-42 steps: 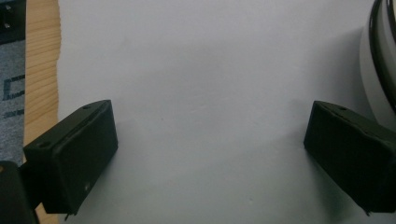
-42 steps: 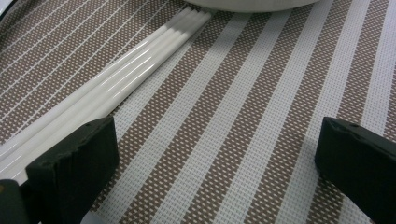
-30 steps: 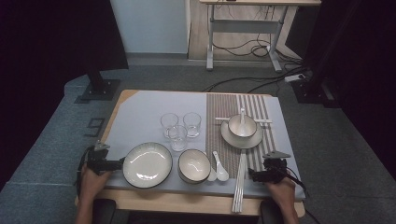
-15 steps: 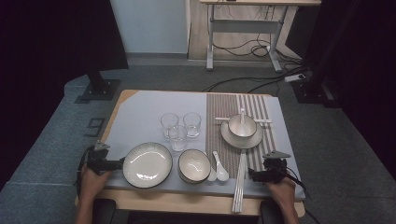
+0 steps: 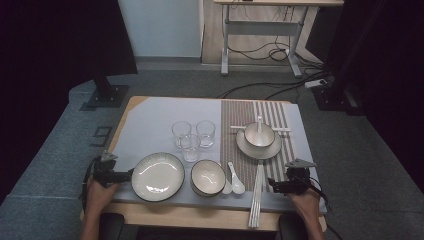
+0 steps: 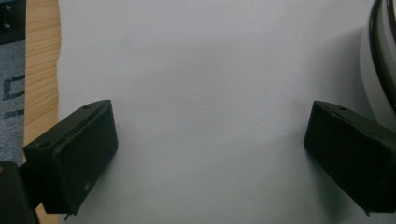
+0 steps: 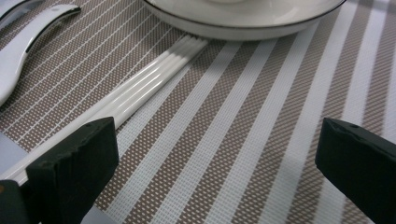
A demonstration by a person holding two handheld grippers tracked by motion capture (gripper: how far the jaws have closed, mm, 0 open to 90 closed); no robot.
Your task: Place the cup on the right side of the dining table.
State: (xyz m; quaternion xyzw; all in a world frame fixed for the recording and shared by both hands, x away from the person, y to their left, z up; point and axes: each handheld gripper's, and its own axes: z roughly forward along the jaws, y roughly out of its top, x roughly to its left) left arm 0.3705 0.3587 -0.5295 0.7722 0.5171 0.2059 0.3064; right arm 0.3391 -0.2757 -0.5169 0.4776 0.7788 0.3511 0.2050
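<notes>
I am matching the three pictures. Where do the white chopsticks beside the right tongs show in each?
High view: chopsticks lie lower right, on the striped mat.
Left gripper view: not in it.
Right gripper view: they run diagonally from the left jaw toward the plate.
Shared landmark: the striped mat.

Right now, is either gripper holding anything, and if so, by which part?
Nothing is held. The left gripper is open over bare mat beside the large plate, and the right gripper is open over the striped placemat next to the chopsticks.
</notes>
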